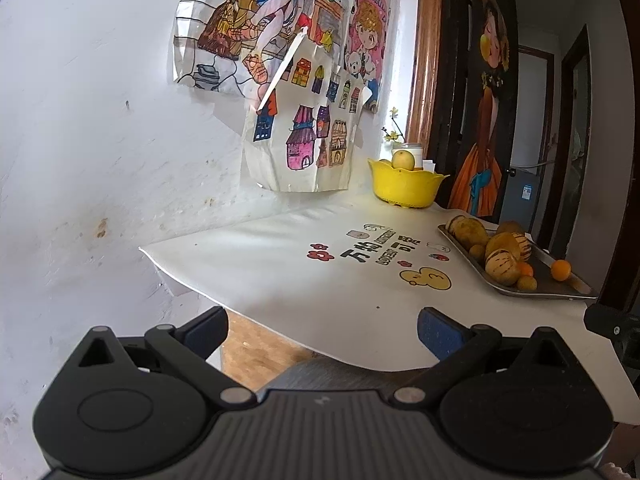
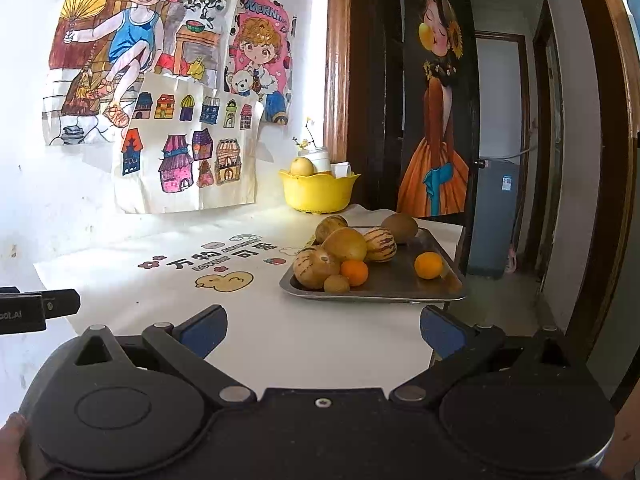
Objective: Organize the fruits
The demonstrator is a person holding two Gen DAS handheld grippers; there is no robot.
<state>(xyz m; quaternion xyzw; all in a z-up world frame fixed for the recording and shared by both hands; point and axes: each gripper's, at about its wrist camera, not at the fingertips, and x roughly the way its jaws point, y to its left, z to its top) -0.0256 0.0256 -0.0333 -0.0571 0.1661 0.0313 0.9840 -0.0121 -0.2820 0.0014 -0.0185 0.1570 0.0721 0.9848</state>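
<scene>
A metal tray (image 2: 400,280) (image 1: 548,280) at the table's right edge holds striped melons (image 2: 380,243) (image 1: 502,268), brown kiwis (image 2: 400,227), and small oranges (image 2: 429,265) (image 1: 561,269). A yellow basket (image 2: 318,194) (image 1: 404,188) stands at the back against the wall with one pale round fruit (image 2: 302,167) (image 1: 403,159) in it. My right gripper (image 2: 322,328) is open and empty, short of the tray's near edge. My left gripper (image 1: 322,330) is open and empty over the table's near left corner, far from the tray.
The table wears a white cloth (image 2: 240,320) (image 1: 300,280) with printed cartoons. Children's drawings (image 2: 180,80) hang on the wall behind. A white jar with yellow flowers (image 2: 320,158) stands behind the basket. A dark door with a painted figure (image 2: 436,120) stands right of the table.
</scene>
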